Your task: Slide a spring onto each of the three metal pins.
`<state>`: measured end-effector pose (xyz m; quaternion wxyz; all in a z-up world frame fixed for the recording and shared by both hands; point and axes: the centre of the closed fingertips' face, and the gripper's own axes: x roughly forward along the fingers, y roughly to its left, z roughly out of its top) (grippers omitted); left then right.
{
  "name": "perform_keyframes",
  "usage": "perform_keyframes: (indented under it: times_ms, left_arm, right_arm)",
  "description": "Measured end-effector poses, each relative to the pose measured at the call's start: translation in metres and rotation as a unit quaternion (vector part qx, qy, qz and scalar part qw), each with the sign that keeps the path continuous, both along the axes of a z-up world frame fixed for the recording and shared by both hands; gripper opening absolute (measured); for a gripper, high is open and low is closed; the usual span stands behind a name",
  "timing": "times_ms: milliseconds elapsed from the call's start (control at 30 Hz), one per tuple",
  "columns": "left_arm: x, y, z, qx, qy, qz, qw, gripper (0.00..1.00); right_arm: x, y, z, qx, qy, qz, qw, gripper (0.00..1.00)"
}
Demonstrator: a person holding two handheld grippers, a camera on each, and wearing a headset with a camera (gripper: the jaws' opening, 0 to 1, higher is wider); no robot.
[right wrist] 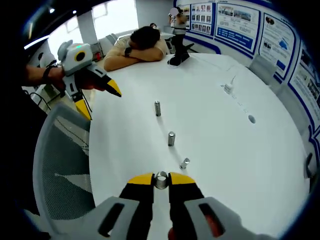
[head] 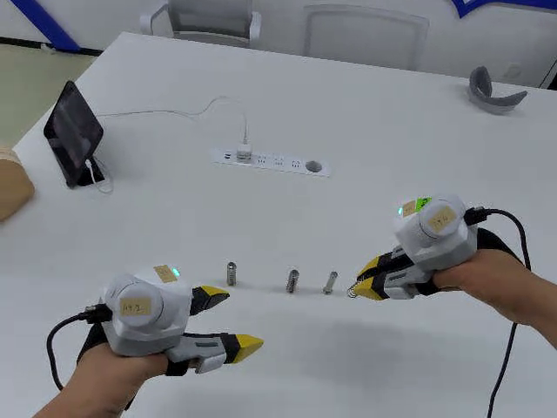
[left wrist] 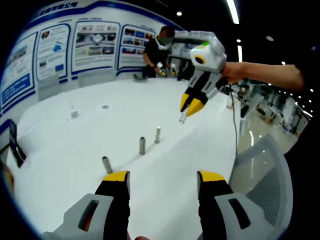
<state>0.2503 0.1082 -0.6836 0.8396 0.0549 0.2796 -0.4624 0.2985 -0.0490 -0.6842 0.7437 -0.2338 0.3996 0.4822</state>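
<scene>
Three short metal pins stand in a row on the white table point(head: 278, 218): a left pin point(head: 231, 273), a middle pin point(head: 292, 279) and a right pin point(head: 330, 281). The left and middle pins look ribbed, as if each wears a spring; the right one looks smooth. My right gripper point(head: 359, 289) is shut on a small spring point(right wrist: 161, 180), just right of the right pin point(right wrist: 185, 162) and slightly above the table. The left gripper view shows that spring point(left wrist: 183, 116) hanging from its tips. My left gripper point(head: 237, 320) is open, in front of the left pin point(left wrist: 107, 164), holding nothing.
A white power strip point(head: 270, 161) with a plugged cable lies behind the pins. A dark tablet on a stand point(head: 74, 131) is at the far left, and a grey curved object point(head: 496, 91) at the far right. Chairs point(head: 209, 22) stand beyond the table. A person point(right wrist: 137, 45) leans on the table.
</scene>
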Motion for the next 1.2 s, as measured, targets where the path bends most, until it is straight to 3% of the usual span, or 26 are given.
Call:
perform_keyframes:
  times_ms: [833,1200]
  left_arm:
    - [0.003,0.043,-0.005,0.014,0.012,0.067,0.9975,0.66]
    - [0.000,0.049,-0.009,0.021,0.019,0.077,0.9966,0.66]
  right_arm:
    - [0.034,0.001,-0.020,-0.021,-0.009,0.009,0.9997,0.12]
    - [0.050,0.002,-0.028,-0.024,-0.010,0.013,0.9996,0.12]
